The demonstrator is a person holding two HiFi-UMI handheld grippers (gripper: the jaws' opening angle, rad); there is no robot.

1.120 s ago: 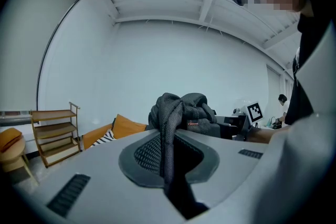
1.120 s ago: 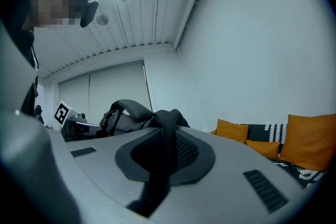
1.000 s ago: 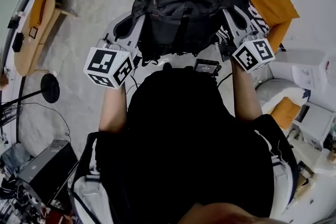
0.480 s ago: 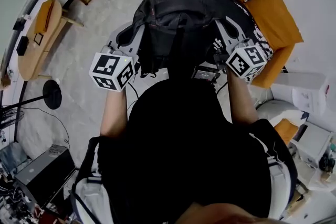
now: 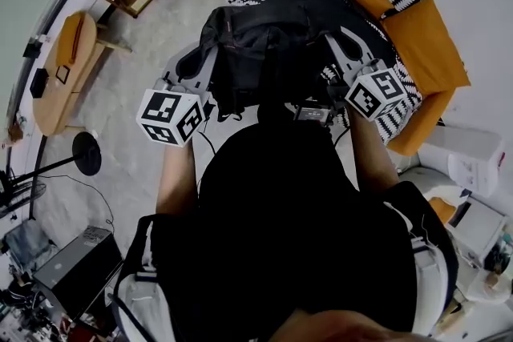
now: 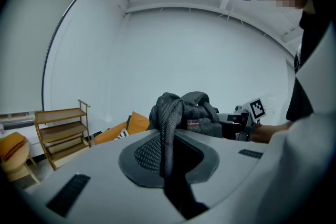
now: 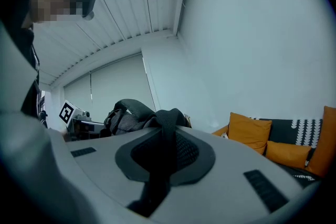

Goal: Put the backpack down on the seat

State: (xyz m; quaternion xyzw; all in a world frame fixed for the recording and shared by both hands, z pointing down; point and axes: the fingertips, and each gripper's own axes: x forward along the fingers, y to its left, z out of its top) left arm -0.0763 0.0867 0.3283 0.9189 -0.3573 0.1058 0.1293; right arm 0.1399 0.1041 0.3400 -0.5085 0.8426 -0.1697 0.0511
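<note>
While the left gripper (image 6: 169, 165) and right gripper (image 7: 166, 160) each clamped narrowly on straps (image 6: 167, 113) of the black fabric backpack (image 5: 264, 44) hanging between them, thin webbing risked slipping free short of the orange cushioned sofa (image 5: 425, 36) ahead.

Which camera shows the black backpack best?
The head view: nearly the whole backpack hangs between left gripper and right gripper. Each gripper view shows only a strap pinched in its jaws, plus a bunched part.

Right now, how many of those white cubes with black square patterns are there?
2. One white cube with black square markers sits on the left gripper, the other on the right gripper, flanking the black fabric backpack. No others show, though some could be hidden.
</note>
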